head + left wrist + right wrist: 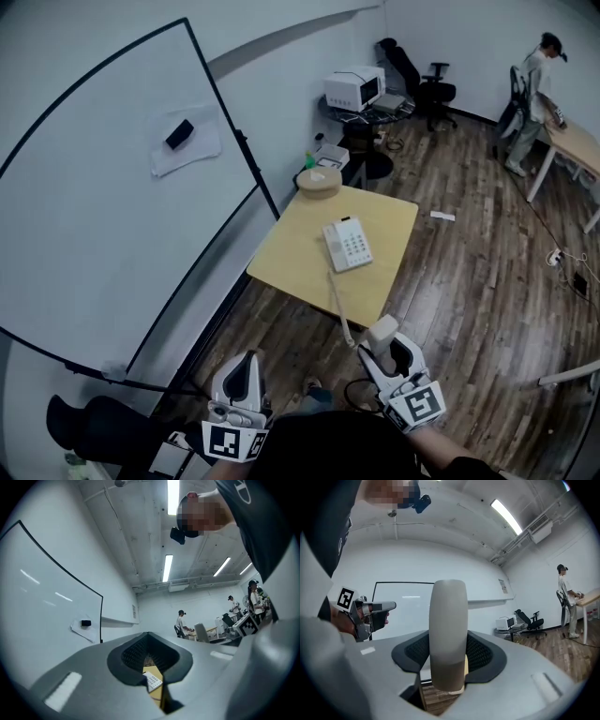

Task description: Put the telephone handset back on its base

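Jaws of the right gripper (386,349) clamp the handset (381,329), while the left gripper (242,382) is closed and empty.

One yellow table (394,220). One phone base (348,244), one handset (382,328), one cord (338,298). Two grippers: left gripper (246,360) and right gripper (384,345). One whiteboard (84,216), one eraser (179,133). One microwave (354,88). Three bystanders in the left gripper view, the nearest bystander (181,620) at center.

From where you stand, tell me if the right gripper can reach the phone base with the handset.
Probably yes, with a forward reach. The right gripper is shut on the handset, and the phone base lies uncovered on the table, nothing standing between them.
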Demonstrator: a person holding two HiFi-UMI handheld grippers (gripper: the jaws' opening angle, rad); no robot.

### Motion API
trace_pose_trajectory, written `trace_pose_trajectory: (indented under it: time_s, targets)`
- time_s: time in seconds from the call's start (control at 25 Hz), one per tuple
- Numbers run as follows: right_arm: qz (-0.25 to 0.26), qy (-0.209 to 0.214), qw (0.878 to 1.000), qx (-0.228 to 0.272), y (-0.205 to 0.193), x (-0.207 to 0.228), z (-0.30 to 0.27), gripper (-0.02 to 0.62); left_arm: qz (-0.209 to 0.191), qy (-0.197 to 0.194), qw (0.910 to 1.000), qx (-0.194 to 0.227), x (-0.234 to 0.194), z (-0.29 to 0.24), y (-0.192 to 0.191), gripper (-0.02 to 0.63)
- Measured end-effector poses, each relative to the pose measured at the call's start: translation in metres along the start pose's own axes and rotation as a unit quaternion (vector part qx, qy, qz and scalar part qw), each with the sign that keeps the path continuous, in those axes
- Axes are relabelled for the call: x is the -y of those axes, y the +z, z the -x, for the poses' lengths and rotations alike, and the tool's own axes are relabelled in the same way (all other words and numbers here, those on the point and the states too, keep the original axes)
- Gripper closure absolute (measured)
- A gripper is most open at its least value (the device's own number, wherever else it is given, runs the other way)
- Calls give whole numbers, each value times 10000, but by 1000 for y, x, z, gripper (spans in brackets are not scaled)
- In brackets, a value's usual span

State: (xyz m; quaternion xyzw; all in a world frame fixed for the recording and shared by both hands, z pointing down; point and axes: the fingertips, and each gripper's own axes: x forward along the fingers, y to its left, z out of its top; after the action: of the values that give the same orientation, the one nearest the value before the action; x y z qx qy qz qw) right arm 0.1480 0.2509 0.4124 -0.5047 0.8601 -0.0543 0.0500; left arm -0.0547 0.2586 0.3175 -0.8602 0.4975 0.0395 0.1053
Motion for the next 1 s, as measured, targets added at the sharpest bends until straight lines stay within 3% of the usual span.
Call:
trace_pose_trajectory:
  time_s: [0.24, 0.52, 1.0]
  targets:
    - [23, 104, 9999, 13, 4, 5, -30, 371, 140, 72, 9999, 2, -22, -23, -14, 606]
    - [202, -163, 9995, -174, 5, 23, -76, 371, 409, -128, 9987, 259, -59, -81, -30, 606]
    - [527, -714, 9942, -615, 8, 46, -207, 371, 771, -504, 9938, 629, -180, -208, -60, 606]
